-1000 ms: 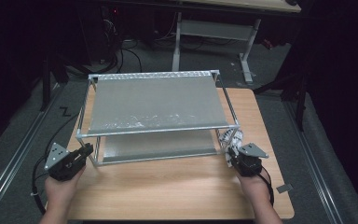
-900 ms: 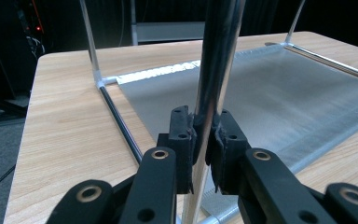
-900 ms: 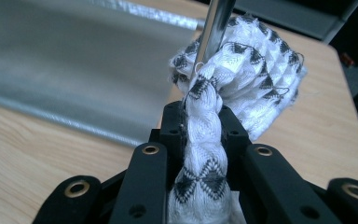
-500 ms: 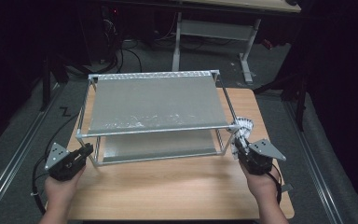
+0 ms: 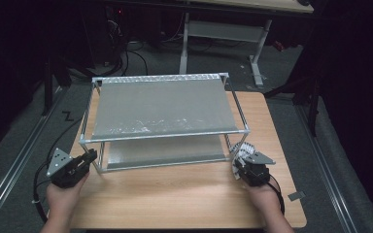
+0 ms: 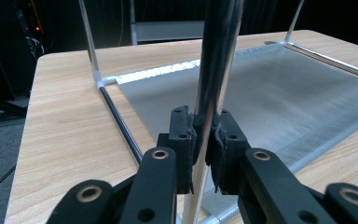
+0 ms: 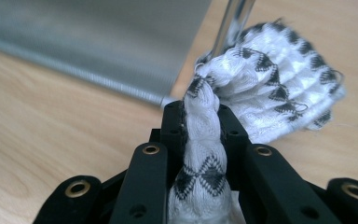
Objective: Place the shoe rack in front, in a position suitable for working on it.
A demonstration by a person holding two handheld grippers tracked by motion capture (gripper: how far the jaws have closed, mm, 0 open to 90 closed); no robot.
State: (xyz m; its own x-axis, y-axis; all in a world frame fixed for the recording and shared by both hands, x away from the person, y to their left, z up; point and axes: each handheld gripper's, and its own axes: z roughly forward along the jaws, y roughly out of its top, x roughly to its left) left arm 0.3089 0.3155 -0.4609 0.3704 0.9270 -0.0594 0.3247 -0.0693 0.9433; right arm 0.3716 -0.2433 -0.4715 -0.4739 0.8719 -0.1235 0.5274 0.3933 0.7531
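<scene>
Clamping tight on the rack's [image 5: 165, 133] front-left post [image 6: 214, 70]: L gripper [image 5: 91, 156], jaws nearly closed w/ the chrome tube pinched between the pads, as seen in the left gripper view. Sitting at the rack's front-left corner in the high view, L hand [image 5: 63, 199] gripping it from behind, low at the table [image 5: 175, 194] edge.

Standing mid-table: rack, two grey shelves, upper one overhanging the lower, back edge toward the far side of the table.

Gripping a cloth [image 7: 261, 88] by the rack's front-right post [image 7: 235, 18]: R gripper [image 5: 238, 167], jaws nearly closed, a twisted band of white fabric w/ black diamond pattern squeezed between the pads. Bunching into a ball just past the jaw tips, the rest of the cloth pressing against that post, resting on or just above the wood; cannot tell which. Showing in the high view as a small white wad [image 5: 243, 150] at the rack's front-right corner, just beside the lower shelf's end. Holding the R gripper from behind: R hand [image 5: 264, 199], near the table's front-right edge.
</scene>
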